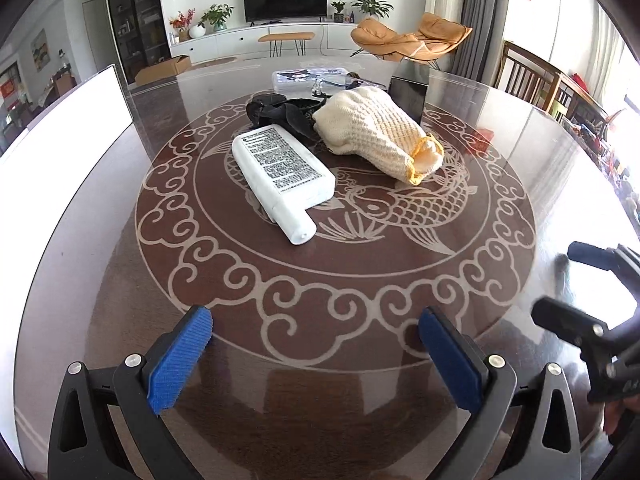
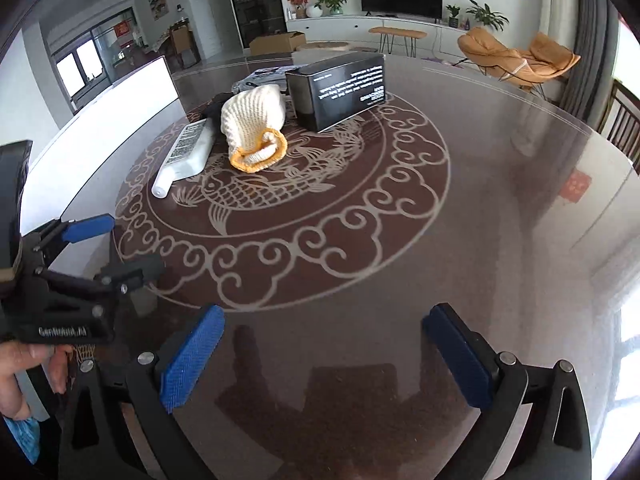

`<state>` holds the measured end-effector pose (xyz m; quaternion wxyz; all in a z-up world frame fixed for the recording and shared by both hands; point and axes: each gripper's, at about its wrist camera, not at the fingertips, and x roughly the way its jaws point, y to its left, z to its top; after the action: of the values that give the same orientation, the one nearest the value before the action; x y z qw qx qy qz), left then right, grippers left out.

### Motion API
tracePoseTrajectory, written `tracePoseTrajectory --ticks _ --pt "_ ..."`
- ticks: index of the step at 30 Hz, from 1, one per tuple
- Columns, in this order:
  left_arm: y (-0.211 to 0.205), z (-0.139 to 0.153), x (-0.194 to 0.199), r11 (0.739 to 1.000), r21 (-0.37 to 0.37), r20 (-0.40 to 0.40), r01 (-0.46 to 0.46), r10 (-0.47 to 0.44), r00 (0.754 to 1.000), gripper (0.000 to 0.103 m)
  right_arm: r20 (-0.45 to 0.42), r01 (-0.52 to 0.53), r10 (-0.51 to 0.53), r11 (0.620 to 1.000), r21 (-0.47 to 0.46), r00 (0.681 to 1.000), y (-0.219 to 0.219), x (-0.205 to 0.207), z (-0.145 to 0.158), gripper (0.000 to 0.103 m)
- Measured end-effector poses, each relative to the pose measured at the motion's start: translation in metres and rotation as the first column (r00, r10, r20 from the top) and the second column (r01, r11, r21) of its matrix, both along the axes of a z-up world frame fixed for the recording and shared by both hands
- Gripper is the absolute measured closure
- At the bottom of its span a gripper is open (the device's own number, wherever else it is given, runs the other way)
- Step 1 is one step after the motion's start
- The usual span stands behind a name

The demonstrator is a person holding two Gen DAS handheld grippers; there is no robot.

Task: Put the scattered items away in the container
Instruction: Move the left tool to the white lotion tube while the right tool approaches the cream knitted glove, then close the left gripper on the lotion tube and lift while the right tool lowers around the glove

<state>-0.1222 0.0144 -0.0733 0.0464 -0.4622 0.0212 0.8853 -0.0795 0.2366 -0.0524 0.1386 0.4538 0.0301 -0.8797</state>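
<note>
1. Hovering low over the round table (image 1: 100, 288), my left gripper (image 1: 316, 354) has its blue-padded fingers spread wide with nothing between them; only the glossy brown top and its pale scroll pattern show in the gap.
2. My right gripper (image 2: 324, 354) is the same: jaws fully apart, empty, poised just above the table (image 2: 500, 200) near its front edge.
3. I see each tool from the other's camera. The right one sits at the far right of the left view, and the left gripper (image 2: 120, 248) shows at the left of the right view with a hand (image 2: 24, 364) wrapped round its handle.
4. The scattered items lie together near the table's centre, on the fish motif, well ahead of both grippers.
5. The white bottle (image 1: 282, 174) lies flat, printed label up, cap pointing toward me; in the right view the bottle (image 2: 184, 156) is leftmost of the group.
6. Just right of it is a cream knitted pouch (image 1: 376, 132) with a yellow-trimmed mouth facing me; the pouch (image 2: 254, 124) touches or nearly touches the bottle.
7. A black bundle (image 1: 280, 114), possibly straps or cord, I cannot tell which, lies behind the bottle and against the pouch.
8. A black box (image 2: 340, 90) with white print stands behind the pouch; from the left camera only its narrow end (image 1: 408, 94) shows.
9. Furthest back lies a flat clear case (image 1: 308, 78) with a cartoon figure on its lid, apparently closed.
10. Which of these serves as the container, I cannot tell.
</note>
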Motion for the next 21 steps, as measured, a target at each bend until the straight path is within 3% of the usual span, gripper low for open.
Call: tracePoseTrajectory --ticks 5,14,17,21 --pt "-0.006 0.0 -0.034 0.996 -0.003 0.018 -0.089 0.089 0.996 0.0 -0.005 0.039 -0.039 0.996 0.082 0.999 0.0 -0.002 0.001 0.0" --pt "-0.005 -0.001 -0.103 0.988 -0.009 0.053 -0.155 0.155 0.987 0.0 -0.003 0.039 -0.039 0.996 0.081 0.999 0.004 0.001 0.001 0.0" --pt "-0.007 -0.002 -0.107 0.989 -0.003 0.005 -0.151 0.151 0.989 0.0 -0.003 0.039 -0.039 0.996 0.082 0.999 0.004 0.001 0.001 0.0" --pt "-0.008 -0.003 -0.106 0.989 -0.005 0.001 -0.15 0.15 0.989 0.0 -0.002 0.041 -0.041 0.996 0.084 0.999 0.001 -0.001 0.001 0.0"
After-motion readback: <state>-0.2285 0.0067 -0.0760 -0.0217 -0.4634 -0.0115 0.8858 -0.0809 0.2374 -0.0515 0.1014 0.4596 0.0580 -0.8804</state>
